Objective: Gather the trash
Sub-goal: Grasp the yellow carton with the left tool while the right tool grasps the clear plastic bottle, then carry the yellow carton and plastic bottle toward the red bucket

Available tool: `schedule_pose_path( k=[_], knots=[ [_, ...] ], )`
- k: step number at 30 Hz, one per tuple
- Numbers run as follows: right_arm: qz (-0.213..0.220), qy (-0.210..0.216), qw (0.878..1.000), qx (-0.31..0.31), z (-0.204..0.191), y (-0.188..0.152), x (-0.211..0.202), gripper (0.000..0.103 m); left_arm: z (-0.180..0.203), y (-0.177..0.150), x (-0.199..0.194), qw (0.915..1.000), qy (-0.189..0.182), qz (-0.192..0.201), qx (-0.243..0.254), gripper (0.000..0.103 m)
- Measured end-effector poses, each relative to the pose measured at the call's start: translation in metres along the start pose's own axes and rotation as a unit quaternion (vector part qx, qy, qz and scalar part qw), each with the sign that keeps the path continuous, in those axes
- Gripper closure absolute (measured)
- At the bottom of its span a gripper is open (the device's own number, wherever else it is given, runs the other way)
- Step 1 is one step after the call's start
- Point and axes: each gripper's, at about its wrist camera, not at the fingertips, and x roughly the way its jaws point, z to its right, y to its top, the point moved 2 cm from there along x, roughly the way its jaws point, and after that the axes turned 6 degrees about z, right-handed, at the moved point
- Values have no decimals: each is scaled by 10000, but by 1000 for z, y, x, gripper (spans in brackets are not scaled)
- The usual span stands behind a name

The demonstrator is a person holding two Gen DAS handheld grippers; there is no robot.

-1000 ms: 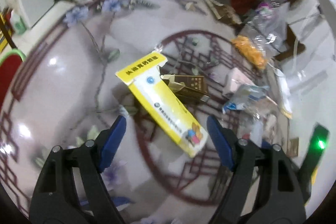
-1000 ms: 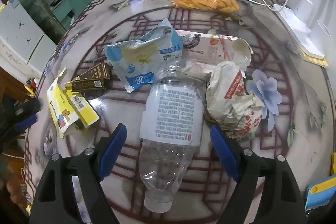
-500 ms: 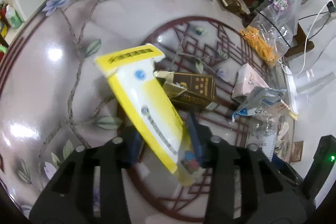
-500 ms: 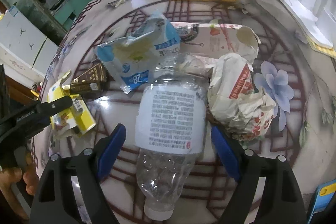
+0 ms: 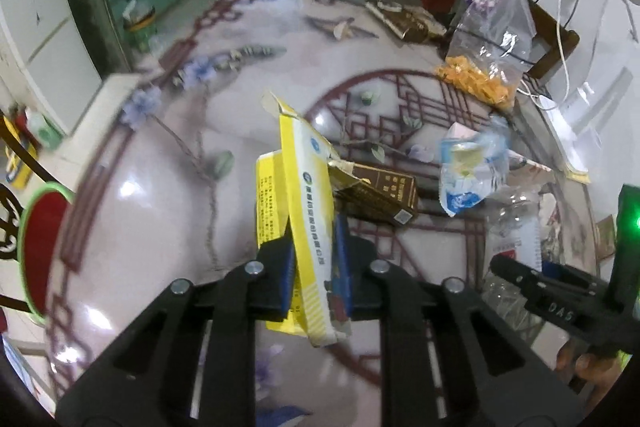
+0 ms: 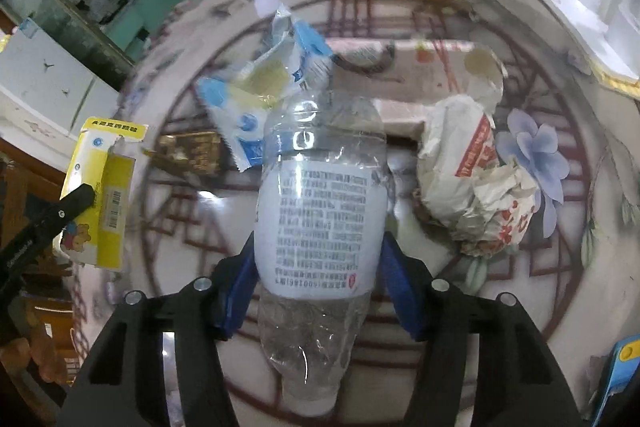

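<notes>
My left gripper (image 5: 314,263) is shut on a flattened yellow and white carton (image 5: 308,195) and holds it upright above the table; the carton also shows in the right wrist view (image 6: 100,187). My right gripper (image 6: 318,267) is shut on a crushed clear plastic bottle (image 6: 320,215) with a white label, cap end toward the camera. A blue and white snack wrapper (image 6: 256,95), a dark brown box (image 5: 380,191) and a crumpled white and red paper wrapper (image 6: 472,183) lie on the glass-topped patterned table (image 5: 160,187).
A clear bag of orange snacks (image 5: 484,67) and a white cable (image 5: 560,39) sit at the table's far right. A pink and white carton (image 6: 420,67) lies behind the bottle. A red stool with a green rim (image 5: 44,239) stands left of the table.
My left gripper closed on the yellow carton and lifted it upright. My right gripper closed on the plastic bottle and raised it off the table.
</notes>
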Motion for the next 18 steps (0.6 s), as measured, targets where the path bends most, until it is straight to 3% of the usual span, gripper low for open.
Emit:
schedule_pose_path(
  k=[8,18],
  knots=[
    [412,392,9977,-369,-41,-8,-49,51,-9,-3,-53,9992,31,402,21,86],
    [671,700,9909,-937,-97,-25,-81,52,-39,-32,-109,9973,229,683,-105,85]
  ],
)
